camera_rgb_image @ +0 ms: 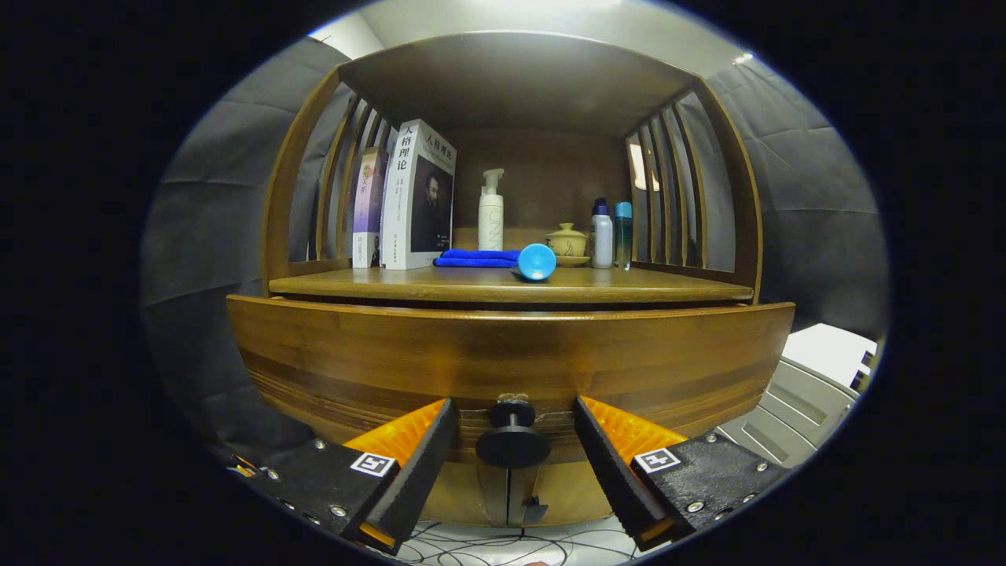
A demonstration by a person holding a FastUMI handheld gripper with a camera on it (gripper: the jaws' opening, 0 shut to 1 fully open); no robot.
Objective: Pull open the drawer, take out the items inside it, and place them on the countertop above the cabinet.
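Facing the camera, long axis level: brown wooden drawer (503,354), dark round knob (512,440) between spread, untouching fingers (416,452).

Drawer (511,354) interior hidden from us behind its front panel; we cannot tell what lies inside. Gripper (512,440) fingers cut off at bottom, rear parts out of sight; jaws stand apart either side of knob (512,440), not touching it. Second book (368,208) mostly covered by larger book (416,196) and side slats. Small lidded pot (567,240) partly behind blue cup (536,262). Floor cables (503,546) cropped below.
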